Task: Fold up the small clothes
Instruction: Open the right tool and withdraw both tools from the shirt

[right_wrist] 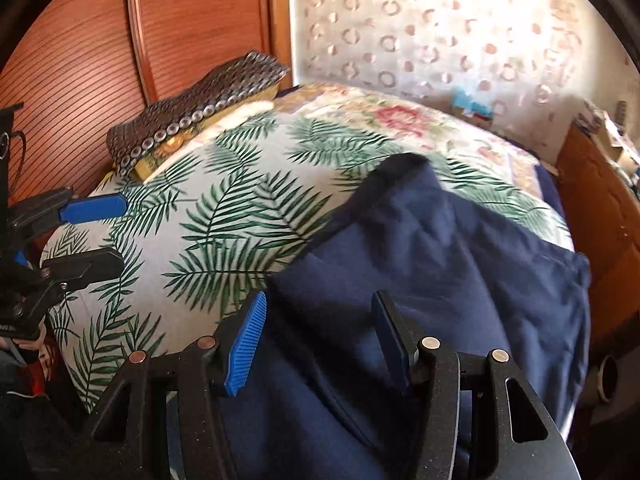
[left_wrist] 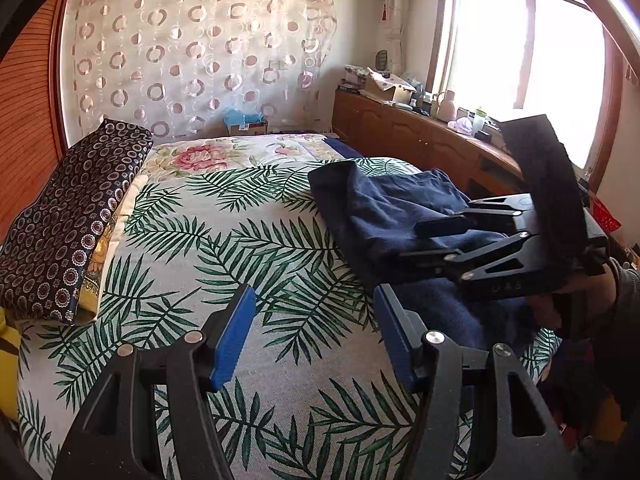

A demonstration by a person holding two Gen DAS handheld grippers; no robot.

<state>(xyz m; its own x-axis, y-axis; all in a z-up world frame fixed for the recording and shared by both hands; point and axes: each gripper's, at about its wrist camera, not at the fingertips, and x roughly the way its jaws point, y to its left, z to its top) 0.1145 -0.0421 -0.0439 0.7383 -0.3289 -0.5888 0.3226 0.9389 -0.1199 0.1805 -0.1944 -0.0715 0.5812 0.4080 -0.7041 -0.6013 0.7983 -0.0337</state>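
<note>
The navy garment (right_wrist: 440, 264) is lying on the leaf-print bed cover (right_wrist: 224, 216), partly folded, with one flap doubled over and its long axis running away from the right gripper (right_wrist: 320, 344) toward the far peak of cloth. It is being spread directly beneath and ahead of that gripper, whose jaws are standing open with nothing pinched between them; the cloth is seen only behind the gap. The left gripper (left_wrist: 316, 336) is being held open as well, over bare cover, and the garment (left_wrist: 384, 216) is lying ahead of it and off to its right. The right hand is judged the nearer, so the next grasp would likely fall to it. A dark patterned pillow (left_wrist: 72, 216) is lying well to the left gripper's left.
</note>
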